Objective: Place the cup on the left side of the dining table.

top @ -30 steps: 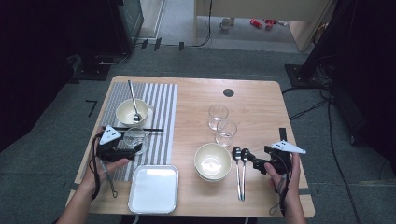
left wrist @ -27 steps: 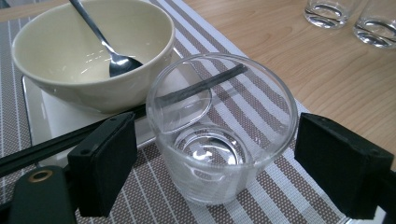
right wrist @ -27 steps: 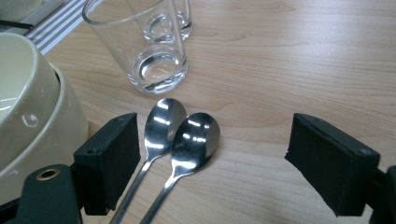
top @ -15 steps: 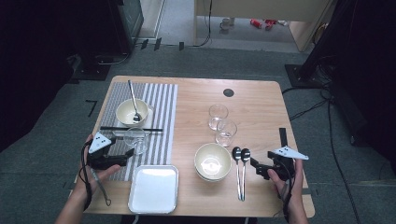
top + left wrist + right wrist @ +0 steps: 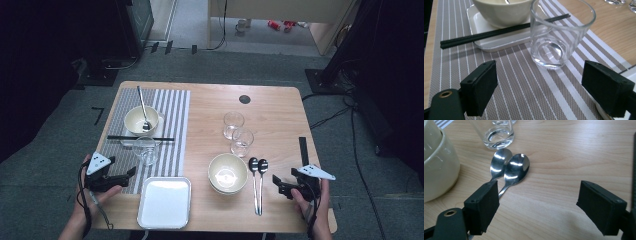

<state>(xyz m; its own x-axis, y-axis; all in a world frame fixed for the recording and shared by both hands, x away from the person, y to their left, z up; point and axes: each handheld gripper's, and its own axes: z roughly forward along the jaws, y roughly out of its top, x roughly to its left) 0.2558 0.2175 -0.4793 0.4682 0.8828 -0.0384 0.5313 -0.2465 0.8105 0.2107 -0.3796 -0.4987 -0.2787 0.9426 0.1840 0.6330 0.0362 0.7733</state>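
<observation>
ahead of the left tool (image 5: 544, 92), just beyond its wide-spread jaws, a glass (image 5: 560, 35) stands upright on the striped mat (image 5: 519, 90); the tool holds nothing. past the glass lie black chopsticks (image 5: 499, 31) across a small white tray (image 5: 499, 42) that carries a bowl (image 5: 501, 10).

ahead of the right tool (image 5: 541, 208), two spoons (image 5: 510, 168) lie side by side on the bare surface (image 5: 574, 157), bowls touching, their handles running back under its left jaw. this tool too is wide open and empty. a stack of bowls (image 5: 436, 170) sits to its left, and another glass (image 5: 499, 132) stands beyond the spoons.

from the high view, the left tool (image 5: 107, 177) rests near the mat's close corner beside a white dish (image 5: 165, 202), and the right tool (image 5: 290, 187) sits just right of the spoons (image 5: 258, 172).

the step in hand looks like table setting, with one place on the mat laid and both tools free. the next move probably calls for the right tool to swing left, come down over one spoon's handle and close on it alone, which needs care as the two lie so close.
</observation>
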